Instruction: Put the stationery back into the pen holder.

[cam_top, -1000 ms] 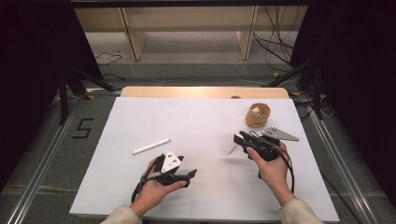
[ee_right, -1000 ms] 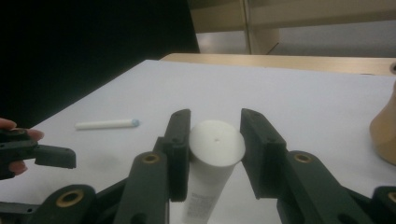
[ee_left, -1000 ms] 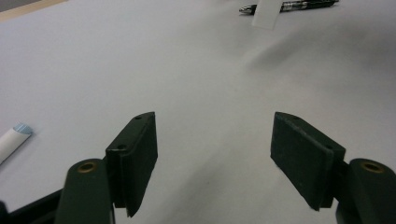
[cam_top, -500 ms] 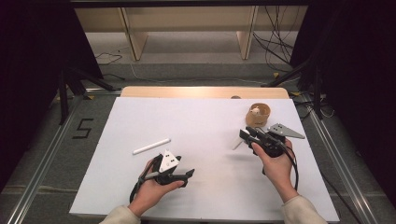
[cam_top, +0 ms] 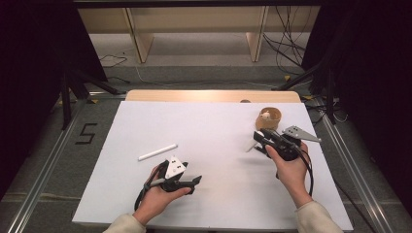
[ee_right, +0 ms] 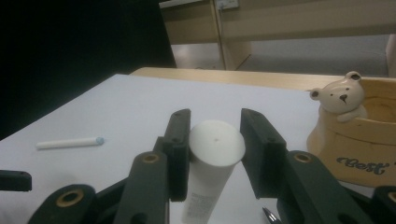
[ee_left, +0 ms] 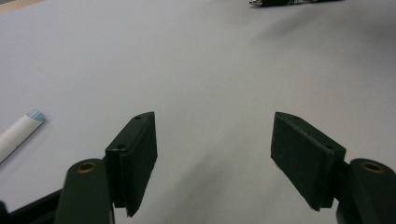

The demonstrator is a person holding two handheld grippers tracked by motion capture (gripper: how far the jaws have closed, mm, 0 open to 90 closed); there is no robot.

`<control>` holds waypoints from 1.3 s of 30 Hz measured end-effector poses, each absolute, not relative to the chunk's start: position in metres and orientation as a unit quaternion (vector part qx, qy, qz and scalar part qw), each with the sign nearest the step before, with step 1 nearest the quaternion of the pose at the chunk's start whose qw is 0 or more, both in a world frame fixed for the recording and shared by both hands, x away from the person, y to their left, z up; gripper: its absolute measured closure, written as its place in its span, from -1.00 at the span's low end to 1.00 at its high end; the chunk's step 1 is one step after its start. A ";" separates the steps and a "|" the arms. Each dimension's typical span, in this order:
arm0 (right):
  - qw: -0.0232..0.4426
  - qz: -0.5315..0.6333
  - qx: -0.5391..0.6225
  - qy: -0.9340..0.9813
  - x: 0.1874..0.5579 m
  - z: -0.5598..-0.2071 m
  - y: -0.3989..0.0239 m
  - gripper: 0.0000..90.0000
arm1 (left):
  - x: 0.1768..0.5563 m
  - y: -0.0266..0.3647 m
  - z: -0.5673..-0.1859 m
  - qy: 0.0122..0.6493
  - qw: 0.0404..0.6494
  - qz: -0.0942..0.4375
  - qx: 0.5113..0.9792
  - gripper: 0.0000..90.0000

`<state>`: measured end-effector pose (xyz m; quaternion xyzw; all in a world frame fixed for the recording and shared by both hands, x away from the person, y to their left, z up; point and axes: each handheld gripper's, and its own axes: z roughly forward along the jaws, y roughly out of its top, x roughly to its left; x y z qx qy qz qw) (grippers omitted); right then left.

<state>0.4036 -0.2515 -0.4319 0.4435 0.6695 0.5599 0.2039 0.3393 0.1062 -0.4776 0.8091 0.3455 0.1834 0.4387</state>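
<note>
Item — white tube [ee_right: 212, 161], centre of the right gripper view, clamped between the jaws of the right gripper [cam_top: 261, 141].

Step, as judged: carrying it to the bear holder [cam_top: 268, 117] at upper right; next move calls for tipping it upright over the rim.

Left gripper [ee_left: 215, 163] — jaws wide, empty.

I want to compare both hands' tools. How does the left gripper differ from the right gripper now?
The left gripper is open, with bare table between its jaws; the right gripper is shut on a white tube. The left gripper is near the white stick; the right gripper is near the bear cup. Both are black and hand-held.
</note>
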 end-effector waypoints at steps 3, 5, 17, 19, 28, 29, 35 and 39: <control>0.208 0.558 0.447 0.668 0.404 -0.431 -0.254 0.45 | 0.340 0.106 -0.478 0.346 0.439 0.183 0.809 -0.30; 0.208 0.558 0.449 0.666 0.405 -0.430 -0.255 0.45 | 0.340 0.106 -0.478 0.347 0.439 0.183 0.809 -0.30; 0.228 0.555 0.457 0.656 0.409 -0.427 -0.264 0.45 | 0.341 0.106 -0.478 0.349 0.439 0.182 0.808 -0.30; 0.228 0.554 0.460 0.655 0.410 -0.427 -0.265 0.45 | 0.341 0.106 -0.479 0.349 0.439 0.182 0.808 -0.30; 0.236 0.551 0.466 0.650 0.413 -0.427 -0.270 0.45 | 0.341 0.106 -0.479 0.349 0.439 0.183 0.808 -0.31; 0.237 0.550 0.467 0.650 0.413 -0.427 -0.271 0.45 | 0.341 0.107 -0.479 0.349 0.439 0.183 0.808 -0.31; 0.246 0.550 0.473 0.643 0.416 -0.424 -0.276 0.45 | 0.342 0.107 -0.479 0.349 0.439 0.183 0.808 -0.31; 0.250 0.548 0.477 0.640 0.418 -0.423 -0.279 0.45 | 0.342 0.107 -0.479 0.347 0.438 0.184 0.809 -0.31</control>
